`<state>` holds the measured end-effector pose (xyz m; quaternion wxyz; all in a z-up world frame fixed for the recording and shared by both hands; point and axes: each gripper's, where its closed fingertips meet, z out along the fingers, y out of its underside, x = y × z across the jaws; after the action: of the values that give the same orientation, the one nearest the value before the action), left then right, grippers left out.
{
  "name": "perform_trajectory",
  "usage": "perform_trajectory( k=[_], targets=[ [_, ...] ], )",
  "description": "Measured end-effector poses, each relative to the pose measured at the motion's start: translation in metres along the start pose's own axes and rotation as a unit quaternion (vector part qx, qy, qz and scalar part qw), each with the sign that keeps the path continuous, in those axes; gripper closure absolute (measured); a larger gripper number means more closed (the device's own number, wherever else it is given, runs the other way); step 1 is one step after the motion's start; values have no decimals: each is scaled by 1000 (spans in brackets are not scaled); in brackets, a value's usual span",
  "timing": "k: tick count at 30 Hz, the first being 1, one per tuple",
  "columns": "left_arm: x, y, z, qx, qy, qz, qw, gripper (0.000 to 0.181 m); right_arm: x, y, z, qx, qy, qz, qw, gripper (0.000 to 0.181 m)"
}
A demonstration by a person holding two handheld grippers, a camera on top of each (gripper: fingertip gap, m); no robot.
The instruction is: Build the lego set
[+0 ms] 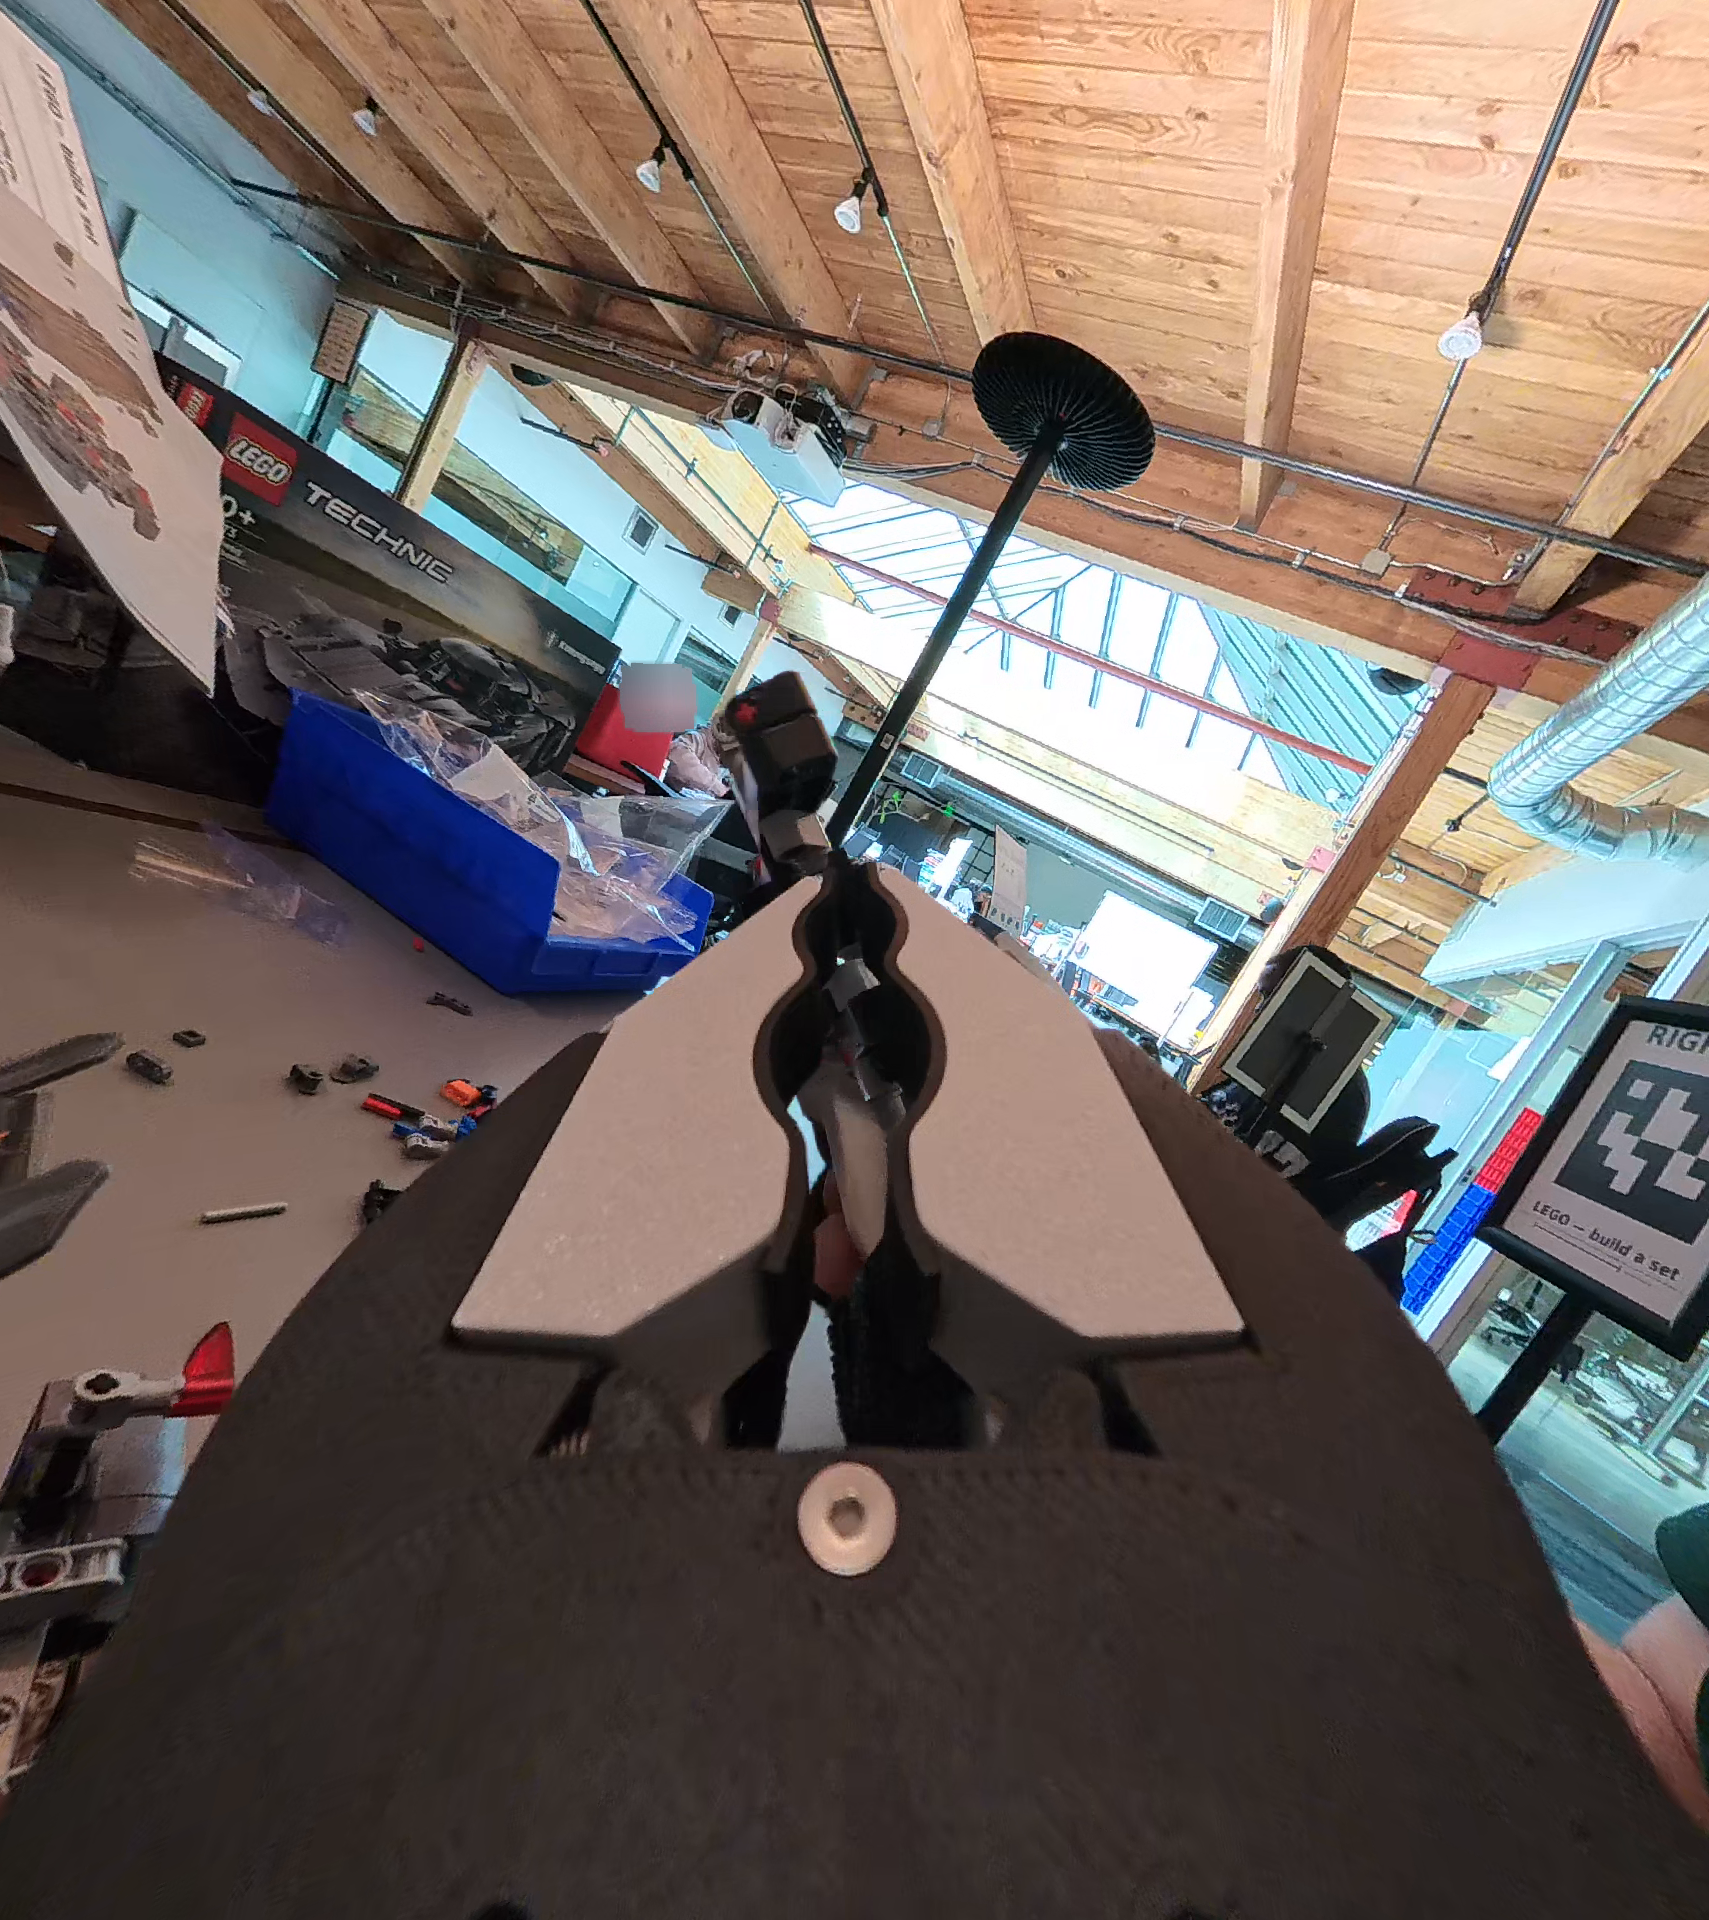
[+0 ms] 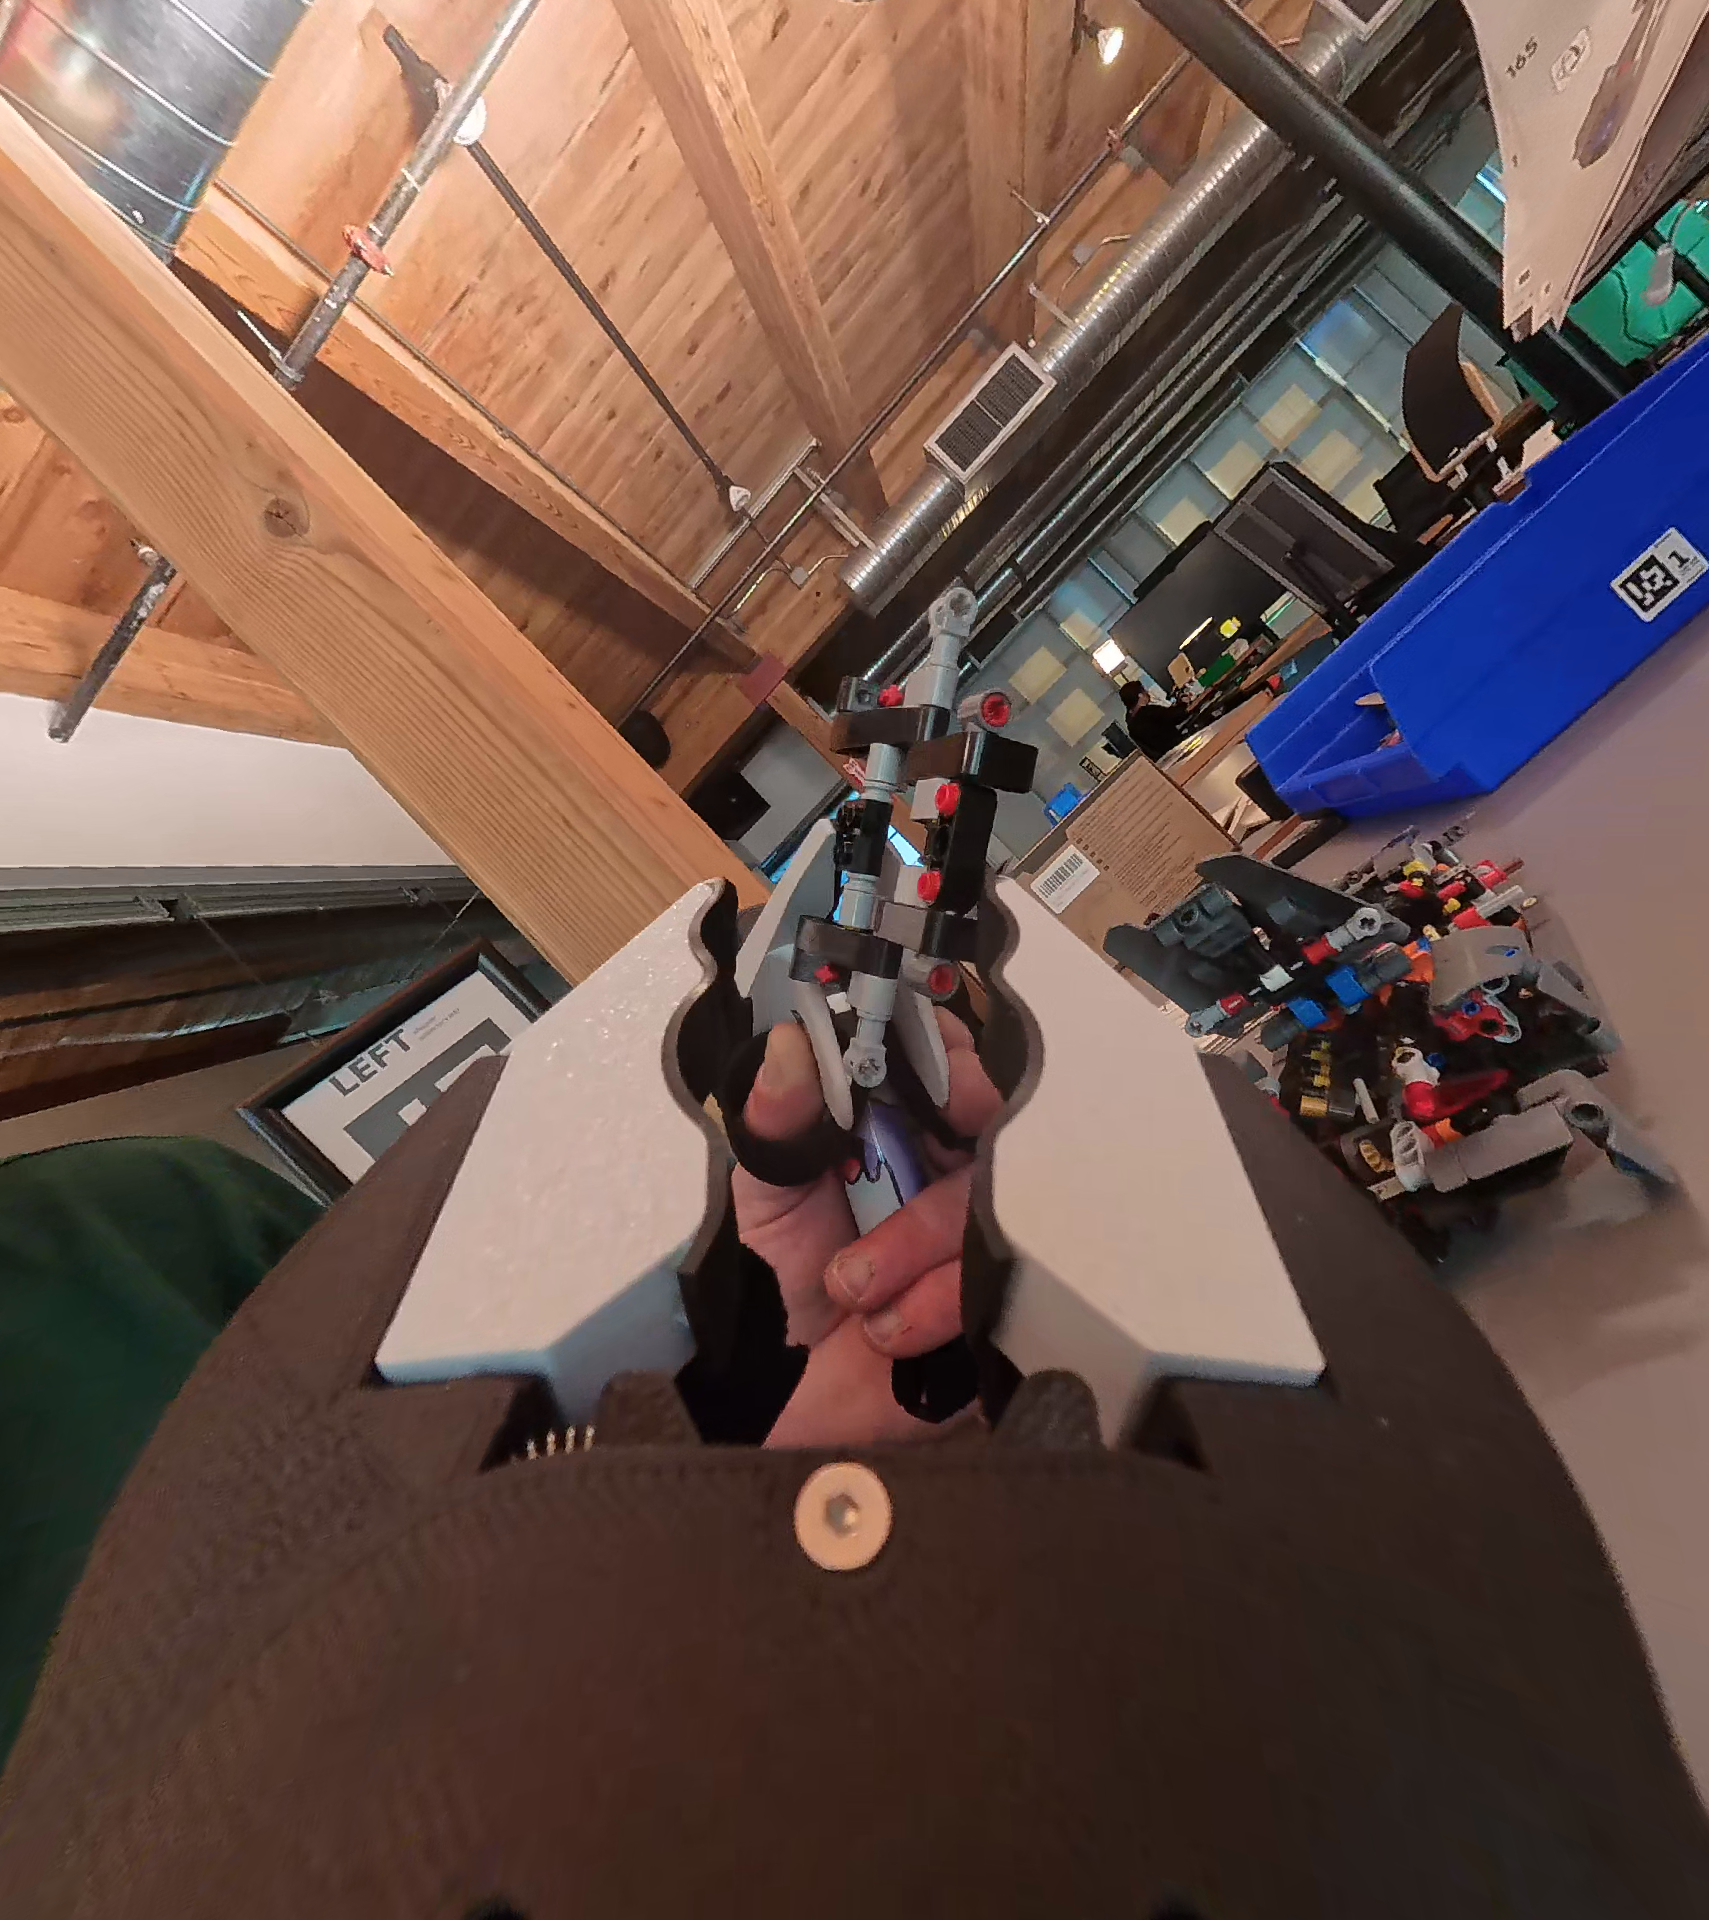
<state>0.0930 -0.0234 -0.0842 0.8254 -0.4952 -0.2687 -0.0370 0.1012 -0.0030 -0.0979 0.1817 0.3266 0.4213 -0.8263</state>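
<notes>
A small lego sub-assembly (image 1: 777, 758) of black beams, a grey axle and red pins sticks up beyond my left gripper (image 1: 834, 883). The left gripper is shut on its lower end and holds it in the air. In the right wrist view the same sub-assembly (image 2: 907, 831) stands between the tips of my right gripper (image 2: 860, 899), which is open. I cannot tell if the right fingers touch it. The left gripper's white fingers (image 2: 785, 935) and a person's hand (image 2: 860, 1278) show in the gap behind it.
A grey table (image 1: 50, 935) carries loose lego parts (image 1: 414, 1112), a blue bin (image 1: 434, 842) with clear bags, the set's box (image 1: 393, 582) and an instruction booklet (image 1: 50, 312). The large part-built model (image 2: 1401, 1018) sits at the right. A marker sign (image 1: 1650, 1143) stands nearby. Left and right tips are no more than a few centimetres apart.
</notes>
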Motion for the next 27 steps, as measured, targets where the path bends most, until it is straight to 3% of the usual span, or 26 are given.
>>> perform_trajectory(
  k=[11, 19, 27],
  targets=[
    [-12, -14, -8, 11, -11, -4, 1000, 181, 16, -1, 12, -3, 10, -2, 1000, 132],
    [-13, -25, -21, 32, -24, -11, 999, 181, 15, 15, 34, -32, -1, 8, 999, 124],
    [-8, -44, -48, 60, -51, 0, 997, 181, 4, 42, 64, -67, -43, 34, 996, 131]
  ],
)
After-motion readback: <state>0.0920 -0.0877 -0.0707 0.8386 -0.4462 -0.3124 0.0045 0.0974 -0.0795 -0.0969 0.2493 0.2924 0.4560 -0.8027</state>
